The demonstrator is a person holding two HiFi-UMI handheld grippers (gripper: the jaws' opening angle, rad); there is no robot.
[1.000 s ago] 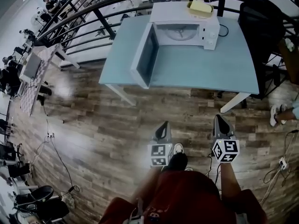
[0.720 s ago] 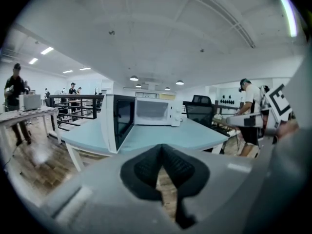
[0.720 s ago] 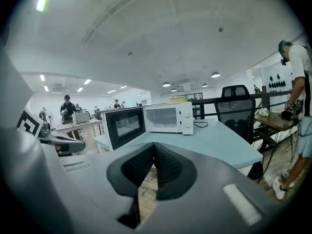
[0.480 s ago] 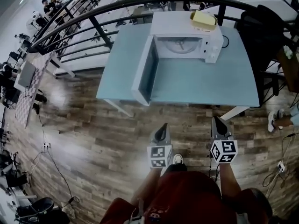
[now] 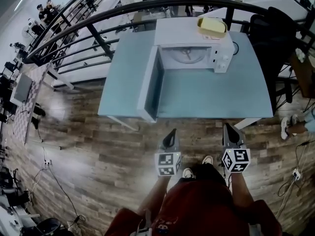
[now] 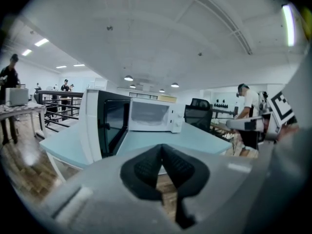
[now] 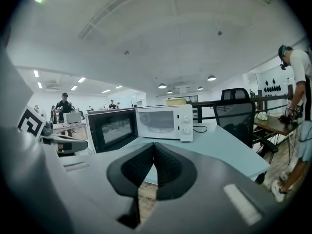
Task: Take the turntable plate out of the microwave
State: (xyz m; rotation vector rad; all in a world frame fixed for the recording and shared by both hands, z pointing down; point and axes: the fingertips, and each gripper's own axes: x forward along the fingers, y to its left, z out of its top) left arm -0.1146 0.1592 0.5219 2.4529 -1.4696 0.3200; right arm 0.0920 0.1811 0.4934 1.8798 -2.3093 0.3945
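two grippers held side by side above the wood floor [image 5: 98,146], short of the table [image 5: 221,95] and clear of it. left gripper [image 5: 171,133]: jaws pressed together, pads meeting, nothing between them. right gripper [image 5: 229,130]: likewise closed and empty. both pointed toward the microwave [image 5: 197,33], well apart from it. white microwave at the far side of the pale blue table, controls on its right. door [image 5: 148,82] swung wide open to the left, reaching toward the near table edge. turntable plate [image 5: 186,54] inside the microwave, lying flat on the floor of the cavity, round and pale, in plain sight through the open front. yellow box [image 5: 211,26] on top of the microwave, toward its right rear corner. black chair [image 5: 275,28] just beside the table's right end. dark railing [image 5: 123,6] curving behind the table.
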